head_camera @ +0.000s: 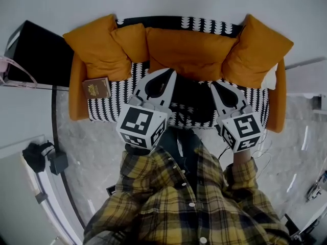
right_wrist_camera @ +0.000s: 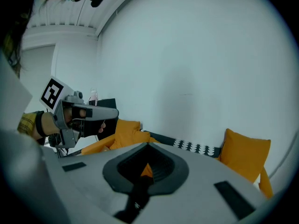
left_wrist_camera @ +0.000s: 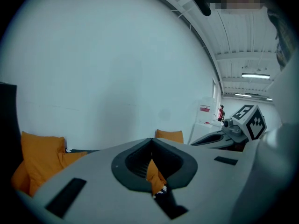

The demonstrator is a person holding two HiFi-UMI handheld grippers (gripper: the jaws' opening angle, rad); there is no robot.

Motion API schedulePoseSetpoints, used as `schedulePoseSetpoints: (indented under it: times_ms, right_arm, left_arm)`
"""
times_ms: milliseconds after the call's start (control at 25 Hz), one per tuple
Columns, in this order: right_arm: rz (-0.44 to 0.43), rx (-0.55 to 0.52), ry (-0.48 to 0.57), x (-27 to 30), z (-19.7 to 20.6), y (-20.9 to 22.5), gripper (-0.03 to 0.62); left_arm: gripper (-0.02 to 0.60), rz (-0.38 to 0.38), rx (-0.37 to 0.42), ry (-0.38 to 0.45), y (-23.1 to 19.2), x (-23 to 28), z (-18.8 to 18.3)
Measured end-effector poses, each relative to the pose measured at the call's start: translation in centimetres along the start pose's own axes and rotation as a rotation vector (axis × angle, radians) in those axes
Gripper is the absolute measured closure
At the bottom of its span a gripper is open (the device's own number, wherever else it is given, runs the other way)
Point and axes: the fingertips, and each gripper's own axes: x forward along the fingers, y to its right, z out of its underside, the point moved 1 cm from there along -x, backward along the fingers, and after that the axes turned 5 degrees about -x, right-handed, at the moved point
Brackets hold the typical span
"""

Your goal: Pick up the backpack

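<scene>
A dark backpack (head_camera: 193, 100) lies on the black-and-white patterned seat of an orange sofa (head_camera: 76, 93), in front of the orange back cushions (head_camera: 189, 52). My left gripper (head_camera: 170, 73) hovers over the seat just left of the backpack, jaws shut and empty. My right gripper (head_camera: 214, 84) hangs just right of it, also shut and empty. In the left gripper view the closed jaws (left_wrist_camera: 152, 143) frame a sliver of orange cushion, and the right gripper (left_wrist_camera: 233, 130) shows beside them. The right gripper view shows its shut jaws (right_wrist_camera: 145, 146) and the left gripper (right_wrist_camera: 86, 115).
A brown book (head_camera: 96, 88) lies at the sofa's left end. A black cabinet (head_camera: 38, 55) stands left of the sofa, with a pink strap (head_camera: 15, 70) by it. Dark gear and cables (head_camera: 46, 157) sit on the floor at left. A white cushion (head_camera: 271, 78) is at the sofa's right end.
</scene>
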Motion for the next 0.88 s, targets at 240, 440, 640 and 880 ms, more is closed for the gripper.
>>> schedulePoseSetpoints:
  times_ms: [240, 440, 640, 880]
  right_arm:
    - [0.025, 0.005, -0.033, 0.4, 2.3, 0.3, 0.577]
    - [0.081, 0.037, -0.039, 0.7, 4.9, 1.6, 0.578]
    - [0.096, 0.059, -0.074, 1.9, 7.7, 2.2, 0.578]
    - [0.100, 0.068, -0.131, 3.2, 11.7, 2.9, 0.577]
  left_arm:
    - [0.563, -0.019, -0.024, -0.060, -1.6, 0.8, 3.3]
    - [0.563, -0.028, -0.009, -0.135, -2.0, 2.0, 6.6]
    - [0.563, -0.016, -0.002, -0.200, -2.5, 3.1, 10.0]
    - [0.562, -0.019, -0.003, -0.259, -3.5, 4.4, 14.2]
